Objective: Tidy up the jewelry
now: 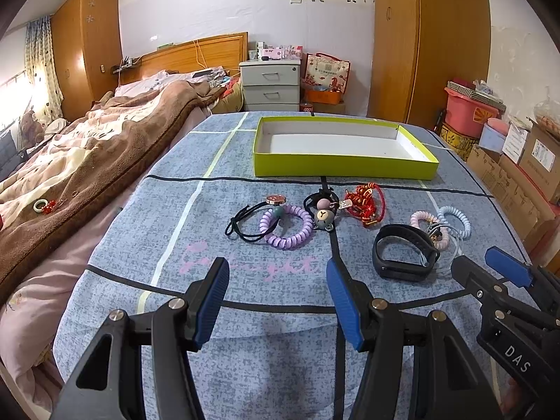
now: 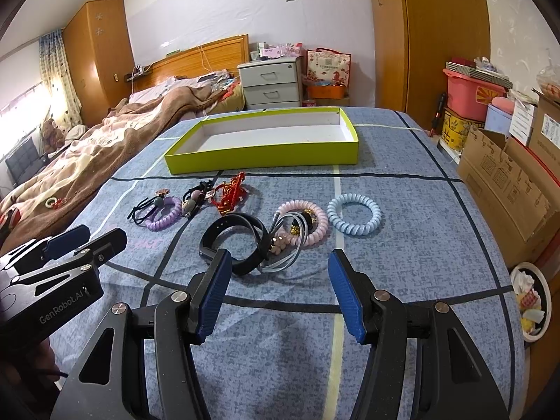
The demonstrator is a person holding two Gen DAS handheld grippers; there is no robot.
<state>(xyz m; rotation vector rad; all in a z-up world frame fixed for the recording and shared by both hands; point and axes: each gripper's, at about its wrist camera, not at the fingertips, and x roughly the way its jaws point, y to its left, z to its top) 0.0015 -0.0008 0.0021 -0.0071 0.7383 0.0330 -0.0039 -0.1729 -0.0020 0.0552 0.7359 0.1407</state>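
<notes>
A row of jewelry lies on the blue cloth in front of an empty lime-green box [image 1: 344, 168] [image 2: 262, 157]. From left: black hair ties [image 1: 245, 225], a purple coil bracelet [image 1: 288, 227] [image 2: 164, 215], a bear-charm tie [image 1: 323, 211], a red beaded bracelet [image 1: 364, 203] [image 2: 229, 192], a black wristband [image 1: 402, 257] [image 2: 238, 241], a pink coil [image 2: 304, 227] and a pale blue coil [image 2: 353, 214]. My left gripper [image 1: 278, 297] hovers open short of the purple coil. My right gripper [image 2: 280, 290] hovers open just short of the wristband. Neither holds anything.
A bed with a brown blanket [image 1: 87, 161] runs along the left of the table. Cardboard boxes [image 2: 507, 182] and a pink tub [image 2: 472, 94] stand to the right. A small bin [image 2: 530, 301] sits on the floor at right. A wardrobe [image 1: 420, 42] stands behind.
</notes>
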